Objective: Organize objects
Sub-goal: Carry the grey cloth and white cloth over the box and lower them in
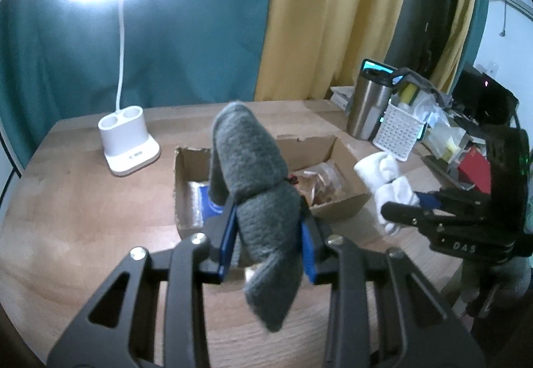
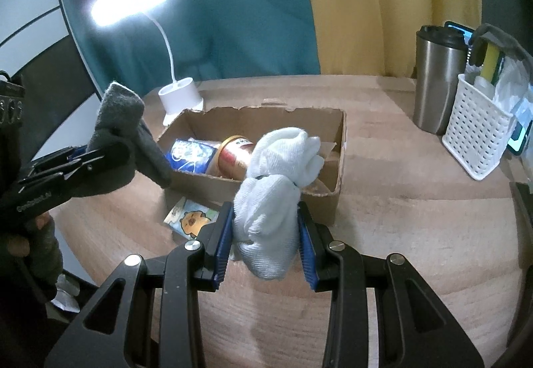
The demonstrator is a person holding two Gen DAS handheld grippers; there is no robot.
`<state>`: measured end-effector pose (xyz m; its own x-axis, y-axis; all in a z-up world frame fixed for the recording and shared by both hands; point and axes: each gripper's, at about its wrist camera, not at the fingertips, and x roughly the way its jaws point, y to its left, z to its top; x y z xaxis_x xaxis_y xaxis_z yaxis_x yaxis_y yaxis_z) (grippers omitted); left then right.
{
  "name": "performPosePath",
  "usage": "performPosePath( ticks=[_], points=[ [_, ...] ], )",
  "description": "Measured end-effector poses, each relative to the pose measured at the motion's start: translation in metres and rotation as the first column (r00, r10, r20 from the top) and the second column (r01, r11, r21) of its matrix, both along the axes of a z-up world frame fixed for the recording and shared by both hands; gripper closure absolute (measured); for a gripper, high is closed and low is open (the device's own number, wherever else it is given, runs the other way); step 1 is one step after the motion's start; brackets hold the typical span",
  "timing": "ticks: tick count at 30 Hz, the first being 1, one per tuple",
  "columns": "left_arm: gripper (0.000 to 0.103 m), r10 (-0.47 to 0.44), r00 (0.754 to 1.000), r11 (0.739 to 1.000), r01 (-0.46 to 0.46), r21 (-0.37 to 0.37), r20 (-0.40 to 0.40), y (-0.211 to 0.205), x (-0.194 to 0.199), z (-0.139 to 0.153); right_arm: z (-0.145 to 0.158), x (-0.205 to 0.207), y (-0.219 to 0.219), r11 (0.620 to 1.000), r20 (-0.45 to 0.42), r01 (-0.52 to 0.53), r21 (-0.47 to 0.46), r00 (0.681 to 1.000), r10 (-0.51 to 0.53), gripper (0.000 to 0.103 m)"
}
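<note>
Your left gripper (image 1: 266,236) is clamped on the grey sock (image 1: 256,181), held up over the near-left corner of the box (image 1: 346,206). Your right gripper (image 2: 265,241) is squeezing the white sock (image 2: 276,181) just in front of the box's near wall. Inside the box there's a can (image 2: 233,156) with a red label and a blue packet (image 2: 190,155), neither readable. A cartoon card (image 2: 191,218) lies on the desk (image 2: 416,234) touching the near wall. Readable bits: "DAS" on the right gripper's side. Bare wood right of the box, up to the basket (image 2: 476,141) and steel mug (image 2: 436,78).
</note>
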<state>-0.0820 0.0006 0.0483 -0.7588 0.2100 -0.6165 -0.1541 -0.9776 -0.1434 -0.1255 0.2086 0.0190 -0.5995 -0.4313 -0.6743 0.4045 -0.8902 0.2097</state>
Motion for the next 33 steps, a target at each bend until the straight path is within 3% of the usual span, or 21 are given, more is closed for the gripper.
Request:
performPosePath(
  ticks=[15, 33],
  points=[
    [0.069, -0.017, 1.0, 1.0, 0.017, -0.003, -0.02, 0.006, -0.027, 0.009, 0.008, -0.016, 0.003, 1.0, -0.014, 0.0, -0.005, 1.0, 0.0, 0.065],
    [0.069, 0.003, 0.998, 1.0, -0.005, 0.027, 0.059, -0.007, -0.085, -0.023, 0.001, -0.061, -0.006, 1.0, 0.01, -0.016, 0.01, 1.0, 0.016, 0.065]
  ],
)
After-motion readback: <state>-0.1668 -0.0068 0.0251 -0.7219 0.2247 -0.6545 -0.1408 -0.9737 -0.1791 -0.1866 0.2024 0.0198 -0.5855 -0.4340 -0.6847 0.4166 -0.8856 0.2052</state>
